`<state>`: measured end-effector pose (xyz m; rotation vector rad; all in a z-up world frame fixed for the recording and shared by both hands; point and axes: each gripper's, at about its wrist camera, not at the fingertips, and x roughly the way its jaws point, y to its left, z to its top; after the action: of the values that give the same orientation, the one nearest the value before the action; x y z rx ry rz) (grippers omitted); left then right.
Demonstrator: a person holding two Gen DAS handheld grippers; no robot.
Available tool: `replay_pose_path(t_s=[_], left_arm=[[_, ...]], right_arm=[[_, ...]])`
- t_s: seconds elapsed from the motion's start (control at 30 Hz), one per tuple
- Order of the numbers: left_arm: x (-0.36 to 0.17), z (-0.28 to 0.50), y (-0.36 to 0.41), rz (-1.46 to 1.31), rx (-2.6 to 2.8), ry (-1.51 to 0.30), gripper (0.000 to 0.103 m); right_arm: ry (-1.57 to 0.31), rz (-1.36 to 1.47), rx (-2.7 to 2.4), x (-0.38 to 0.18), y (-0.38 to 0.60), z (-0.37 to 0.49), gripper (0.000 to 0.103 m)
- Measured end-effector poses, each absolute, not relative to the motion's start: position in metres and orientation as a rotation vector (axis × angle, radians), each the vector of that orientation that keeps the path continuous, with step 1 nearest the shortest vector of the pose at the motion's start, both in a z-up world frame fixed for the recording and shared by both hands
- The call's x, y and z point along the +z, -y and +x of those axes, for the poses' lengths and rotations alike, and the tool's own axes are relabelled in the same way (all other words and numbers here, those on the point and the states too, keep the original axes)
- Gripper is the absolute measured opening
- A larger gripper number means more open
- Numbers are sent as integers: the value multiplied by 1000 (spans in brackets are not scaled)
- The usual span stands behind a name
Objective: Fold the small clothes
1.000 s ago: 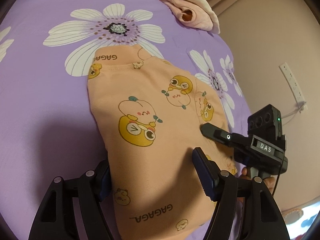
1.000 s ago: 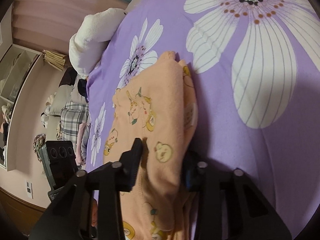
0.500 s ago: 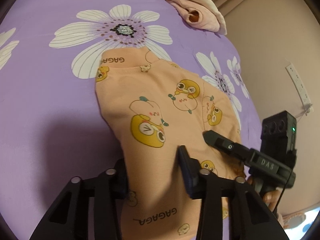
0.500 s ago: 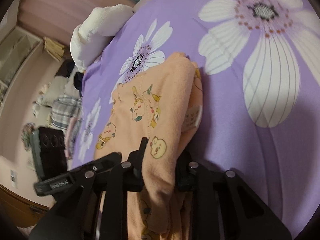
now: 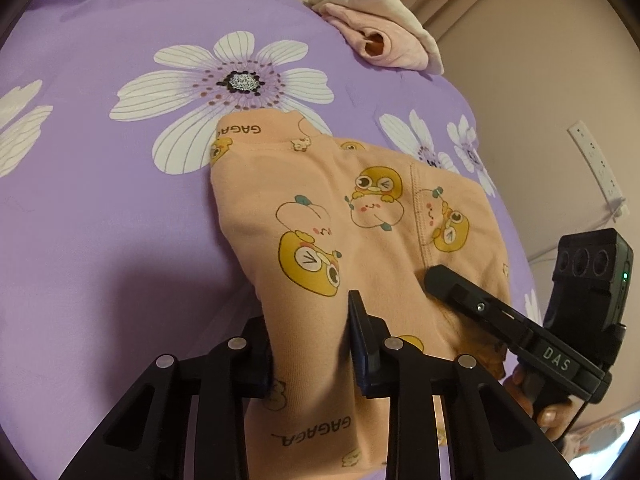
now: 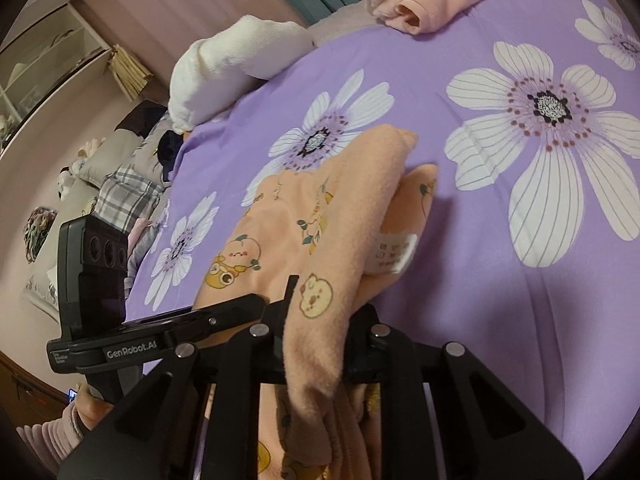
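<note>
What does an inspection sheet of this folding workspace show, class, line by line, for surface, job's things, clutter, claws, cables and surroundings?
Surface: purple flowered bedsheet.
Job's things: orange cartoon-print garment, partly folded, white label showing.
Clutter: pink folded garment at far edge; white plush bundle.
Claws: left claw and right claw both closing, cloth between the fingers.
Cables: white cable below the wall socket strip.
Surroundings: beige wall; shelf unit.

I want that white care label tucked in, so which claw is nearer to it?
Right. The right claw, closing, grips the peach garment just below the care label. The left claw, also closing, holds the opposite edge.
</note>
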<state>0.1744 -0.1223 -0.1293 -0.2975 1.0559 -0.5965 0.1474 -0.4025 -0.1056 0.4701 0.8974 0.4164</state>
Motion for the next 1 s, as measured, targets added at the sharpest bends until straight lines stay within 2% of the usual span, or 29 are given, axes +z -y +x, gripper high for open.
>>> replay_pose_path(t_s=[1.0], left_arm=[[-85, 102, 118, -183, -591, -963, 28]], right_arm=[[-796, 464, 458, -58, 387, 71, 18]])
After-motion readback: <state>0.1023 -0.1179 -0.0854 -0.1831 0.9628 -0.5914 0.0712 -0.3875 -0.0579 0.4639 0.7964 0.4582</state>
